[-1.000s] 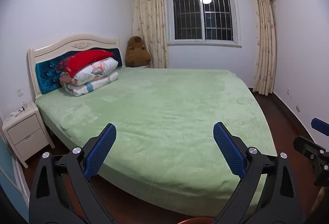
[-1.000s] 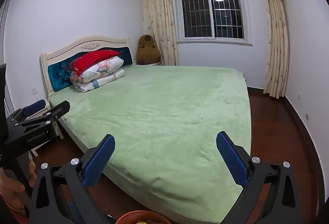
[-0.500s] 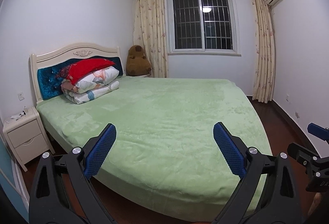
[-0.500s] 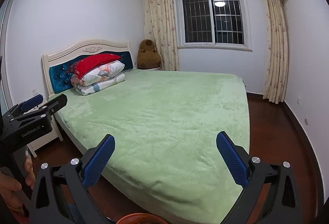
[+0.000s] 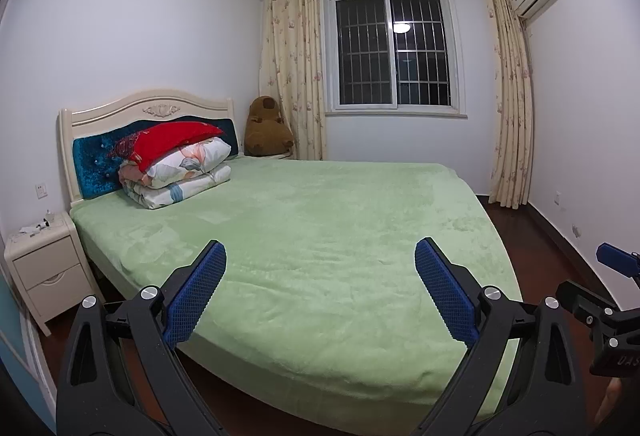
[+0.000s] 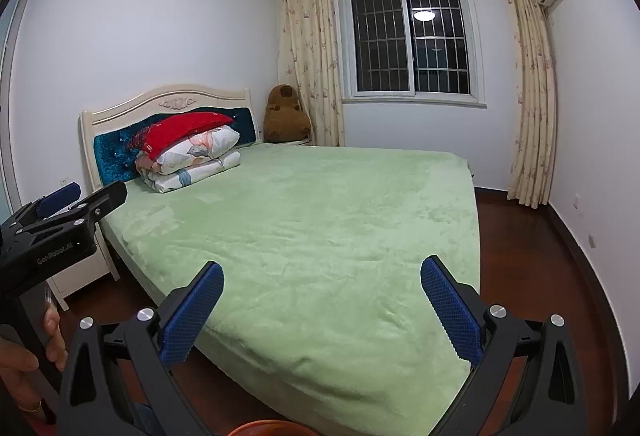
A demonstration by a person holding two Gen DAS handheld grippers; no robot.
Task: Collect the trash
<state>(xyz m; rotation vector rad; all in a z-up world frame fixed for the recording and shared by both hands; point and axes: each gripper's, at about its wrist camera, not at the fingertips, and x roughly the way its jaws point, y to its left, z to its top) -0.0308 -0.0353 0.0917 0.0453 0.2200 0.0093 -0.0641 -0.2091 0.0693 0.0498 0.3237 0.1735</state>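
Both tongs stood wide apart and held nothing: the left gripper (image 5: 320,284), with its blue pads (image 5: 194,292) spread over the near end of the bed, and the right gripper (image 6: 322,304), spread the same way. Each pointed level across the green bed (image 5: 320,228) toward the window (image 5: 394,50).

No trash showed anywhere on the bedcover, nor on the strip of dark floor (image 6: 528,236) to the right. The only likely candidates were the small white bits on top of the bedside table (image 5: 40,256), far to the left of the left gripper (too small to tell whether they were litter or just household clutter). If they were the target, the left gripper was the nearer one, and it would have to swing left and dip.

An orange rim (image 6: 266,428) peeped in at the bottom edge of the right wrist view, directly beneath the right gripper, probably the bin (only a sliver showed). The person's hand (image 6: 28,356) gripped the left tool's handle.
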